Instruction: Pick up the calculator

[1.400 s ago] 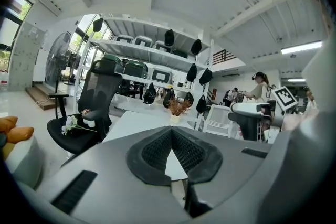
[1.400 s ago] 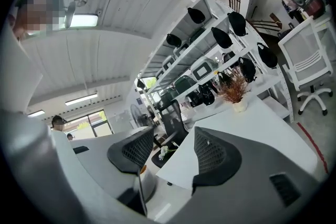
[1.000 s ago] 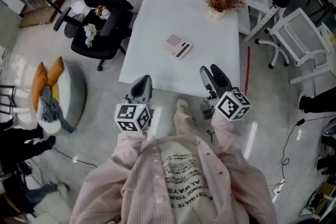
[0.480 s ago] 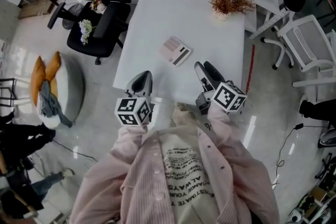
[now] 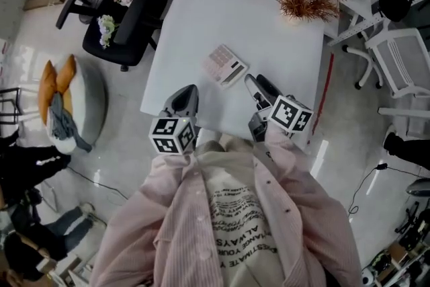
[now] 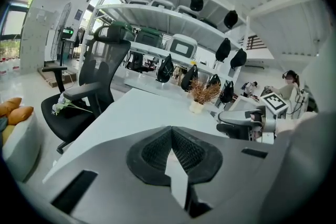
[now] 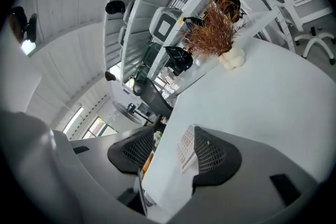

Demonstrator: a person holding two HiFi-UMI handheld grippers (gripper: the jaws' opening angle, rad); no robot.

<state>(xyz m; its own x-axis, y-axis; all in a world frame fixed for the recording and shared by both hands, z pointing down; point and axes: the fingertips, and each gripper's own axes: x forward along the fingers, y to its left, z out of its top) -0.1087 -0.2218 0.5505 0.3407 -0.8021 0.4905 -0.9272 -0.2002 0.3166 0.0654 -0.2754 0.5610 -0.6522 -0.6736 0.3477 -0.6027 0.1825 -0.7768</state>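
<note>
Two grippers, one nearing the calculator

Within a second the right gripper (image 5: 256, 86) has drawn up just beside the calculator (image 5: 225, 66), which lies flat on the white table (image 5: 201, 10). Its jaws stand wide and frame it. The left gripper (image 5: 183, 99), jaws pressed together, hangs back.

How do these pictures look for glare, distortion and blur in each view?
Head view: even light, the white table very bright, glare streaks on the glossy floor, the calculator reasonably sharp. Left gripper view: strong fisheye bending, dark corners, the left gripper looming large. Right gripper view: same bending, tilted horizon, dark corners, a bright window.
</note>
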